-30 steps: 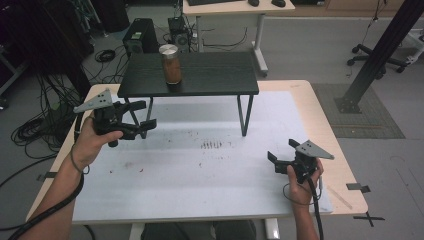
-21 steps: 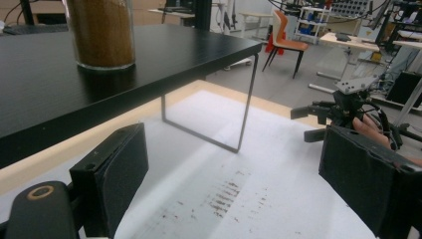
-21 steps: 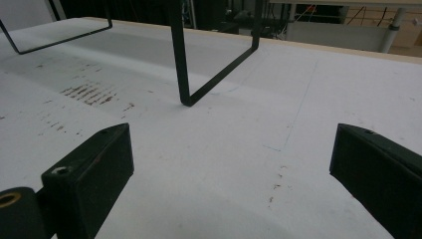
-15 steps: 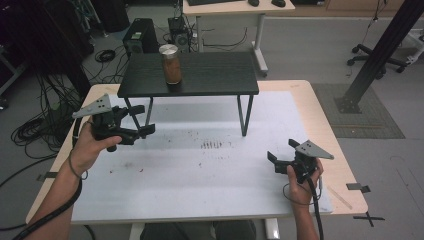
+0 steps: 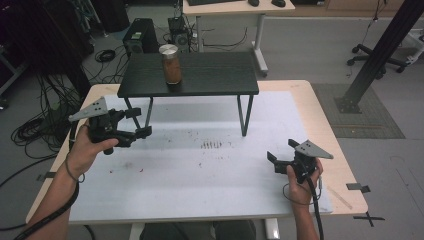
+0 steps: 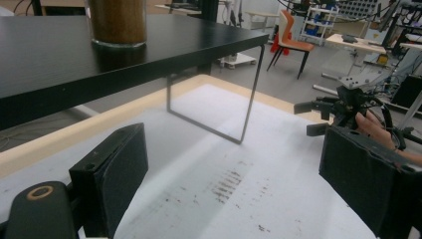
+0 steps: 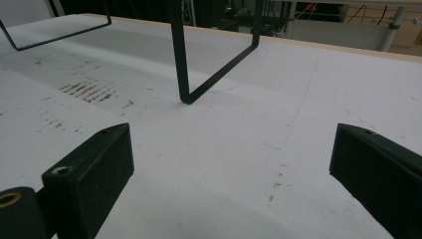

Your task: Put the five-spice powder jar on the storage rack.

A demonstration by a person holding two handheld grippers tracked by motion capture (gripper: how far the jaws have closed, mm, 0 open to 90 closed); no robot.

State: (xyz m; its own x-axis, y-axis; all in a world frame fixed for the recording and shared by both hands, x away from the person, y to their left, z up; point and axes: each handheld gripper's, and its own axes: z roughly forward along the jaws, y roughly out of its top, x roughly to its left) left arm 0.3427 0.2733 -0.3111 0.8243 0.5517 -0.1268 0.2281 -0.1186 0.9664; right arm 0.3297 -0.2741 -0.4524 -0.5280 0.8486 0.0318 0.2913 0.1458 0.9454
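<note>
A glass jar [image 5: 171,65] with brown contents and a metal lid stands on a low black shelf [image 5: 210,77] at the far side of the white table mat [image 5: 200,170]. My left gripper [image 5: 141,122] is open and empty. It hovers in front of the shelf's left leg, pointing right. In the left gripper view the jar [image 6: 117,22] sits above on the shelf top [image 6: 124,55], and the jaws are wide apart over the mat. My right gripper [image 5: 281,151] is open and empty near the mat's right front. It faces the shelf's right leg [image 7: 181,55].
The shelf stands on thin black wire legs [image 5: 243,115] with open room beneath it. Brown stains [image 5: 212,145] mark the middle of the mat. The wooden table edge [image 5: 335,135] runs along the right. Cables, a desk and chairs are on the floor beyond.
My left gripper has shifted slightly left and toward the near edge. The right gripper and the jar have stayed put.
</note>
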